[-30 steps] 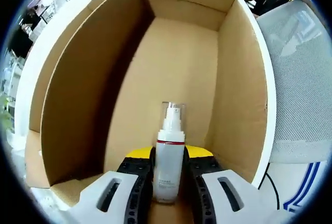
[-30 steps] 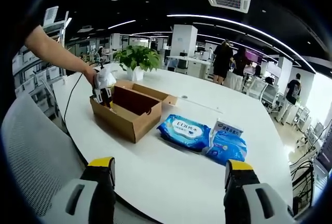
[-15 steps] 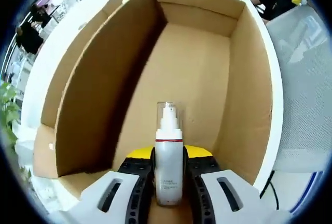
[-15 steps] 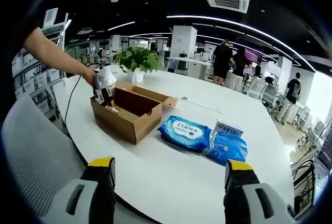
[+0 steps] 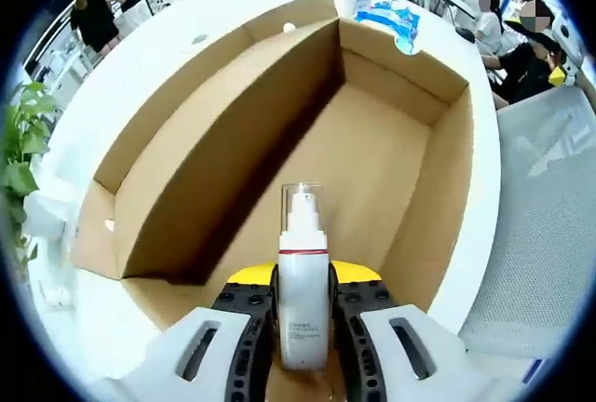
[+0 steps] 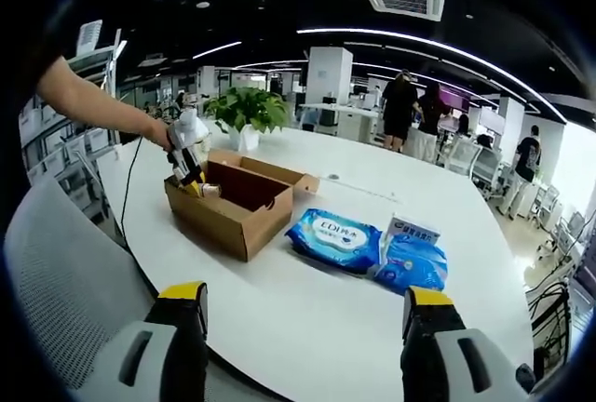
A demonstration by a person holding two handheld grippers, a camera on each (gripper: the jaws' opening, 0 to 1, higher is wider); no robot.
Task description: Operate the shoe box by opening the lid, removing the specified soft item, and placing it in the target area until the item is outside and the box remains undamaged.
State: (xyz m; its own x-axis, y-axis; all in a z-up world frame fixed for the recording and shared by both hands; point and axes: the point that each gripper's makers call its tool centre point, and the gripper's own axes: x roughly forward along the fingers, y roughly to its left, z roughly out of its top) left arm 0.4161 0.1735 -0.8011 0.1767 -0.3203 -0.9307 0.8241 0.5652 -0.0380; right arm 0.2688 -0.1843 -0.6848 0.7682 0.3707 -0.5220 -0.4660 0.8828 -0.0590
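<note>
Left gripper (image 5: 303,314) has its jaws pinched on a white plastic pump bottle with a clear cap and a red band (image 5: 303,295), holding it upright over the near end of the open brown cardboard shoe box (image 5: 279,132). In the left gripper view the bottle's base sits between the yellow-tipped jaws, above the box's near wall, and the box floor beyond it looks bare.

Over in the right gripper view, the right gripper (image 6: 303,328) hangs off the near edge of the round white table (image 6: 307,300), its jaws spread wide, gripping nothing. From here the shoe box (image 6: 233,202) sits toward the table's left side, and a person's hand (image 6: 160,132) holds the left gripper (image 6: 189,174) at the box's left end. Just right of the box lie a blue soft wipes pack (image 6: 332,234) and a second blue pack with a white label (image 6: 407,258), touching each other. A green potted plant (image 6: 244,109) stands behind the box near the far edge.
</note>
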